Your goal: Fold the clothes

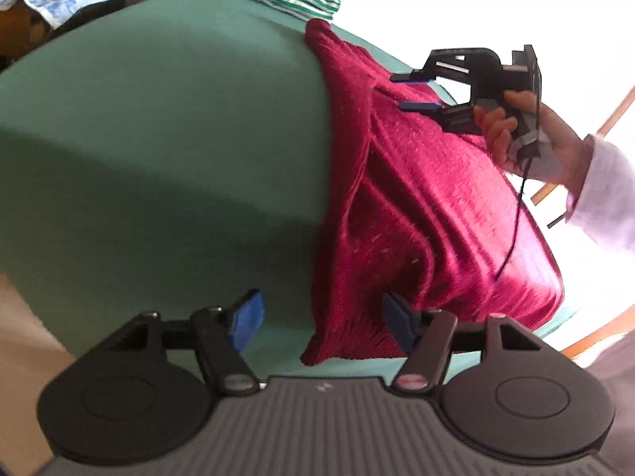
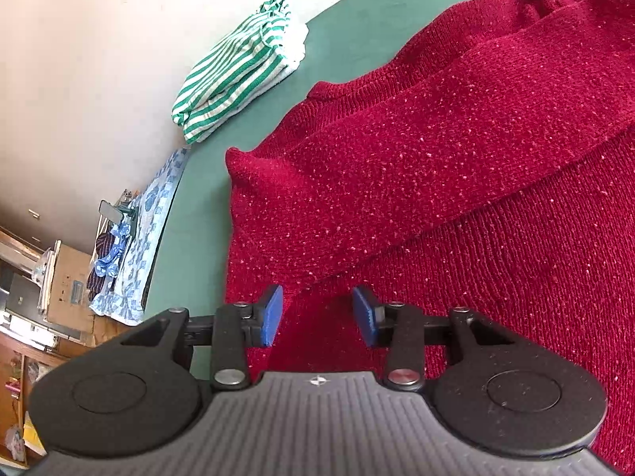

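Note:
A dark red knitted sweater (image 1: 428,206) lies rumpled along the right side of the green table (image 1: 158,139). My left gripper (image 1: 323,321) hovers open at the sweater's near hem corner; its right pad (image 1: 399,319) is at the fabric edge and its left pad is over bare table. A hand in a white sleeve holds my right gripper (image 1: 408,91) over the sweater's far part, jaws apart. In the right wrist view the right gripper (image 2: 318,315) stands open just above the sweater (image 2: 456,182), near a folded-over sleeve, with no fabric pinched.
A folded green-and-white striped garment (image 2: 238,67) rests at the table's far edge. A blue-and-white patterned cloth (image 2: 147,238) hangs beside the table over cardboard boxes (image 2: 71,289). The left half of the green table is bare.

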Motion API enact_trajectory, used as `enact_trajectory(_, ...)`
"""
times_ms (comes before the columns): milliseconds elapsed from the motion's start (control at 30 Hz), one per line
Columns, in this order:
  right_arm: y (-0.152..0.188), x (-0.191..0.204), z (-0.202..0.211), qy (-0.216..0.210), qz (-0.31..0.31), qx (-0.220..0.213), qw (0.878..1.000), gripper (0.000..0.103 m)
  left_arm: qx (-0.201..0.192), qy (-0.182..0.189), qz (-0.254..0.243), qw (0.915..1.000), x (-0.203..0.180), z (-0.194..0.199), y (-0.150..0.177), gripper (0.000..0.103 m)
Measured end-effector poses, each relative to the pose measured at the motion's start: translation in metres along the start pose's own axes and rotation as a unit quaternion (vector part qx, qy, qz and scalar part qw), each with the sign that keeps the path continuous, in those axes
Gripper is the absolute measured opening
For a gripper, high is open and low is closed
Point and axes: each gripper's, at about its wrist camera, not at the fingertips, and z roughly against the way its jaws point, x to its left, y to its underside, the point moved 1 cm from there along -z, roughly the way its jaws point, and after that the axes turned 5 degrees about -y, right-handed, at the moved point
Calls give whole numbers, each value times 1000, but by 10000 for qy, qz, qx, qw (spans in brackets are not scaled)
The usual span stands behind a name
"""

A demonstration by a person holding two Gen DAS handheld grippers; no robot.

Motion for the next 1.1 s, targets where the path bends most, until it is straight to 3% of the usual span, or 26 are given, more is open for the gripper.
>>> enact_trajectory(233,4,6,-2,97,241,-81,9996,42,111,274,-200,9994,-1,-31,12,65)
enact_trajectory(400,4,1,-3,-96,246,-133,9996,47,182,298,-292,9990,-14,-46,21,43)
enact_trajectory(467,3,-2,-2,-212,134,-128,9996,49,216,183,-416,9987,-20,-49,22,12)
enact_trajectory(500,1,-3,-3,-278,86,-104,9995,50,257,82,-468,9985,-23,-50,21,4)
enact_trajectory(667,-11,-4,-21,-690,-236,83,9973,54,105,-486,-476,9976,-44,-32,23,1)
enact_trajectory(833,-20,-7,-37,-921,-700,-145,9932,55,-80,-830,-575,9949,-79,-3,24,1)
enact_trajectory(900,-22,-7,-40,-951,-761,-230,9923,48,-153,-903,-617,9939,-94,5,21,1)
enact_trajectory(967,-25,-5,-41,-827,-578,-190,9947,18,-207,-960,-631,9932,-106,12,19,1)
enact_trajectory(1100,-32,-7,-40,-834,-407,-52,9957,15,-252,-1151,-769,9901,-115,23,18,1)
